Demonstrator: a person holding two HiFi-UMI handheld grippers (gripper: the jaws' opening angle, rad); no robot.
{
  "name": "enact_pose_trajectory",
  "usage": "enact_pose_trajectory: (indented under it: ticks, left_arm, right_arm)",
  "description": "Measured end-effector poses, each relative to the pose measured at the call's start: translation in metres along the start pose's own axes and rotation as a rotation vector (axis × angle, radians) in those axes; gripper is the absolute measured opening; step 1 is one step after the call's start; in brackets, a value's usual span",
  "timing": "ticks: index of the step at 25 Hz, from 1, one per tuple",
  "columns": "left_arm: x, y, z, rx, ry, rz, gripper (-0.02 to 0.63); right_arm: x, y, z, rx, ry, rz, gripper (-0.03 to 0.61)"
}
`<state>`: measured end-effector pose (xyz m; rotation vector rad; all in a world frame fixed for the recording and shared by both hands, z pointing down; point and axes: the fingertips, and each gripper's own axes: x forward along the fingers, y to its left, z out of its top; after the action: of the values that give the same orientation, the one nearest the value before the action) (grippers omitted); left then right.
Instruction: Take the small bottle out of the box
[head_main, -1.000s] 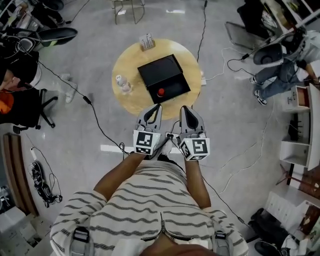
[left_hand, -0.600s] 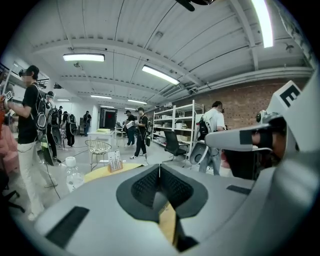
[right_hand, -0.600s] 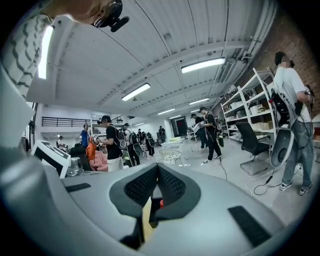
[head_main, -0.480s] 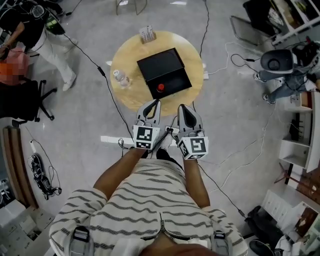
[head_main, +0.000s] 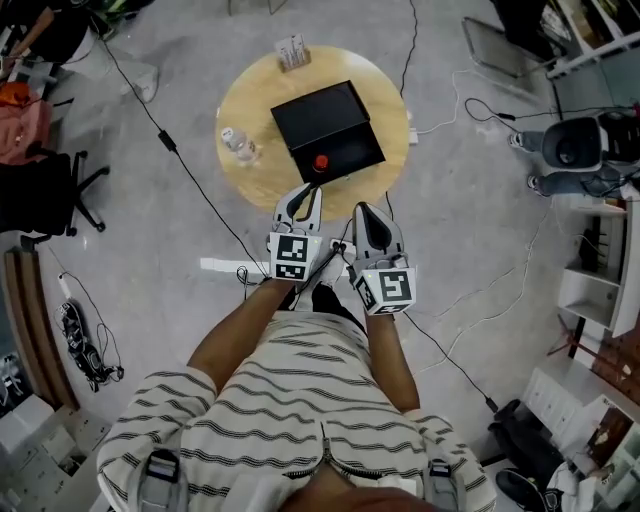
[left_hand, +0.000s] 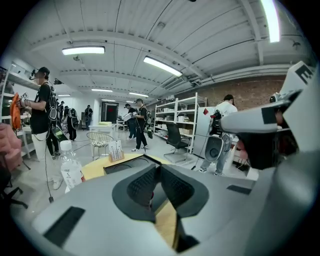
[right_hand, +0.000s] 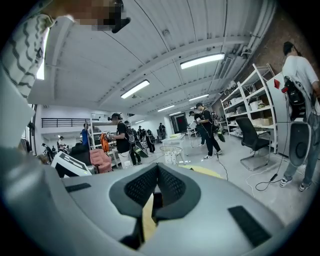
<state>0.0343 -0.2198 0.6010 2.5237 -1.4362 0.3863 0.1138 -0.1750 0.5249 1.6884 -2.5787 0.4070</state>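
The left gripper and right gripper were held side by side, jaws together, pointing at a round wooden table. Just beyond the left gripper's tips lay an open black box, with the red-capped small bottle at its near end. A clear water bottle stood farther left, and a card stand stood at the far rim.

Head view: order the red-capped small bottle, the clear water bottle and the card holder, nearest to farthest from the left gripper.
1. Red-capped small bottle, in the black box just ahead of the left gripper.
2. Clear water bottle, left of the box.
3. Card holder, beyond the box.
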Motion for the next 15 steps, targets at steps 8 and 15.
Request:
enact_pose_trajectory:
  ticks: [8, 15]
  left_arm:
    - [0.019, 0.008, -0.026, -0.006, 0.058, 0.008, 0.064]
    - [0.034, 0.013, -0.038, 0.004, 0.089, 0.012, 0.103]
  right_arm:
    - [0.001, 0.000, -0.007, 0.010, 0.015, -0.008, 0.018]
    - [0.001, -0.005, -0.010, 0.018, 0.019, -0.024, 0.018]
